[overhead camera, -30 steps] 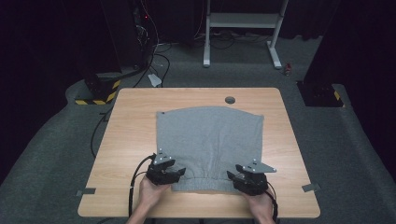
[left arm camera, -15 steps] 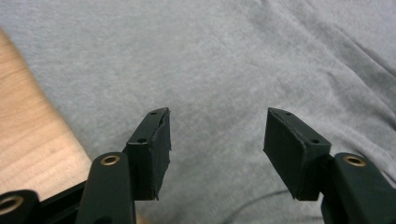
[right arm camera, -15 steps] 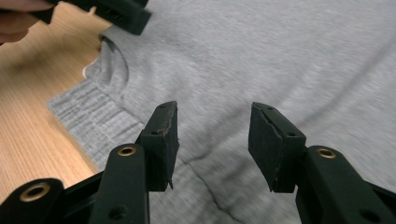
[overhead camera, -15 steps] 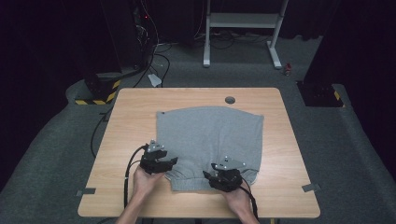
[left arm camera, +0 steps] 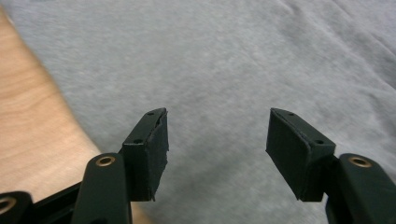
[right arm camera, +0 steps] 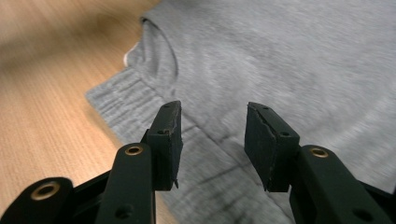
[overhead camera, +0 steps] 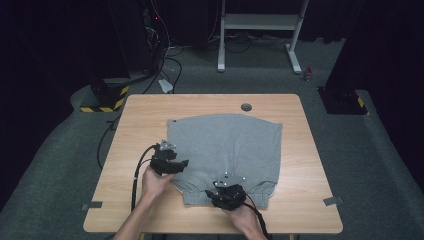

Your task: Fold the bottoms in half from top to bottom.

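A grey sweatshirt-like garment (overhead camera: pixel 225 147) lies flat on the wooden table (overhead camera: pixel 145 115), its ribbed hem (right arm camera: pixel 140 112) toward the near edge. My left gripper (overhead camera: pixel 177 162) hovers over the garment's left edge, jaws open above grey cloth (left arm camera: pixel 219 70) with nothing between them. My right gripper (overhead camera: pixel 222 192) stands over the ribbed hem near the front middle, also open; its left fingertip (right arm camera: pixel 169 135) is above the ribbing. A slit-like opening (right arm camera: pixel 163 51) shows in the cloth ahead of it.
A round grommet hole (overhead camera: pixel 246 107) sits at the table's far edge. Beyond the table stand a white metal frame (overhead camera: pixel 260 30), cables (overhead camera: pixel 165 55) and a yellow-black striped block (overhead camera: pixel 102 106) on grey carpet. Tape marks (overhead camera: pixel 332 201) sit near the front corners.
Both grippers moved leftward and forward: the left one from the hem's near-left corner up the garment's left edge, the right one from the right end of the hem toward its middle.
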{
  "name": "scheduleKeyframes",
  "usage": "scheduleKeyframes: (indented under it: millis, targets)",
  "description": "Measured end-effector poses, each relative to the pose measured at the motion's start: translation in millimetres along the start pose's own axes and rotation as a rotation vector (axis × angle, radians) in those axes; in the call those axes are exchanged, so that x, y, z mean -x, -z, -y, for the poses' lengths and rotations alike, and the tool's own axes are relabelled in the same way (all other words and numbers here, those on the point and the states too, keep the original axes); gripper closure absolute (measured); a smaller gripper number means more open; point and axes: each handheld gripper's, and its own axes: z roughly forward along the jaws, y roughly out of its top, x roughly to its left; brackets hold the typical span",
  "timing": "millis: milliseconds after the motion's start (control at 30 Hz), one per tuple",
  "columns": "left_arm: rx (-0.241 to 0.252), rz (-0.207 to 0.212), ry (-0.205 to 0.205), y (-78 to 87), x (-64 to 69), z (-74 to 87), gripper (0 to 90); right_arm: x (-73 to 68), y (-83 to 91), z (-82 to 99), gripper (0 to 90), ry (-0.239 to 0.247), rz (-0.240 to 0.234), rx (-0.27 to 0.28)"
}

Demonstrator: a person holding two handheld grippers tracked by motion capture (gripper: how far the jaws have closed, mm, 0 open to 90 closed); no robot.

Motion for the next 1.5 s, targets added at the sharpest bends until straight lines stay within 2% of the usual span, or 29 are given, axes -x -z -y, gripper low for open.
scheduleKeyframes:
  millis: [67, 167, 300, 433, 500, 533, 667, 767, 833, 900, 933, 967, 1000, 1033, 1067, 1133, 1200, 1233, 1300, 1367, 1400, 1500]
  targets:
    - [-0.007, 0.001, 0.015, -2.1, -5.2, -4.1, 36.6, -3.2, -2.0, -1.4, 56.0, 0.013, -0.004, 0.002]
    - [-0.013, -0.033, 0.02, -7.3, -13.1, -10.7, 35.9, -8.0, -6.4, -3.1, 56.0, 0.025, -0.013, 0.003]
    - [-0.033, -0.052, 0.04, -13.6, -21.4, -15.5, 34.1, -16.9, -13.1, -5.0, 55.4, 0.051, -0.031, 0.001]
    - [-0.028, -0.1, 0.101, -24.7, -34.9, -18.0, 34.4, -24.8, -17.1, -7.2, 54.7, 0.079, -0.041, -0.001]
    - [-0.052, -0.136, 0.113, -33.3, -40.8, -15.6, 34.8, -28.4, -19.8, -8.4, 54.2, 0.103, -0.047, -0.001]
    - [-0.055, -0.149, 0.12, -36.5, -43.0, -14.6, 34.8, -31.0, -20.7, -9.0, 53.8, 0.101, -0.052, -0.006]
    - [-0.036, -0.179, 0.155, -43.8, -50.2, -14.1, 34.4, -38.8, -26.0, -12.4, 51.6, 0.131, -0.071, 0.001]
    - [-0.085, -0.174, 0.126, -47.6, -51.7, -22.7, 30.9, -45.3, -31.2, -16.1, 50.5, 0.144, -0.084, 0.0]
    - [-0.092, -0.185, 0.12, -48.4, -52.3, -26.2, 30.0, -48.2, -35.6, -18.4, 50.1, 0.151, -0.087, -0.005]
    - [-0.081, -0.206, 0.134, -52.4, -57.0, -32.9, 29.7, -50.7, -39.2, -20.4, 49.3, 0.153, -0.081, -0.014]
    - [-0.106, -0.199, 0.15, -56.0, -60.9, -33.7, 29.8, -51.3, -39.9, -20.8, 48.5, 0.148, -0.081, -0.018]
    - [-0.106, -0.199, 0.15, -56.0, -60.9, -33.7, 27.0, -51.3, -39.9, -20.8, 48.5, 0.148, -0.081, -0.018]
    - [-0.106, -0.217, 0.147, -59.8, -62.9, -37.0, 27.5, -52.5, -43.3, -20.7, 46.6, 0.148, -0.08, -0.032]
    - [-0.106, -0.217, 0.147, -59.8, -62.9, -37.0, 27.3, -52.5, -43.3, -20.7, 46.6, 0.148, -0.08, -0.032]
    - [-0.108, -0.218, 0.153, -62.6, -65.9, -41.2, 27.5, -54.2, -46.4, -19.3, 44.5, 0.165, -0.073, -0.064]
    - [-0.107, -0.218, 0.158, -64.4, -66.5, -42.9, 28.0, -55.5, -47.0, -19.0, 44.0, 0.184, -0.064, -0.074]
    - [-0.098, -0.254, 0.139, -69.1, -67.5, -45.6, 30.6, -56.8, -47.4, -19.7, 43.3, 0.196, -0.055, -0.085]
    - [-0.092, -0.257, 0.142, -70.3, -67.4, -46.3, 31.7, -58.2, -48.0, -19.6, 43.1, 0.202, -0.049, -0.091]
    - [-0.079, -0.258, 0.135, -71.1, -65.8, -47.0, 38.1, -63.1, -48.6, -19.1, 42.9, 0.238, -0.02, -0.095]
    - [-0.078, -0.252, 0.125, -70.8, -63.6, -48.0, 45.4, -63.7, -48.8, -20.3, 43.5, 0.236, -0.018, -0.104]
    - [-0.079, -0.249, 0.126, -70.6, -63.1, -48.3, 52.9, -63.1, -48.4, -21.1, 46.5, 0.237, -0.013, -0.111]
    - [-0.081, -0.246, 0.132, -69.8, -64.3, -49.1, 63.2, -62.7, -47.6, -22.2, 51.9, 0.236, -0.019, -0.123]
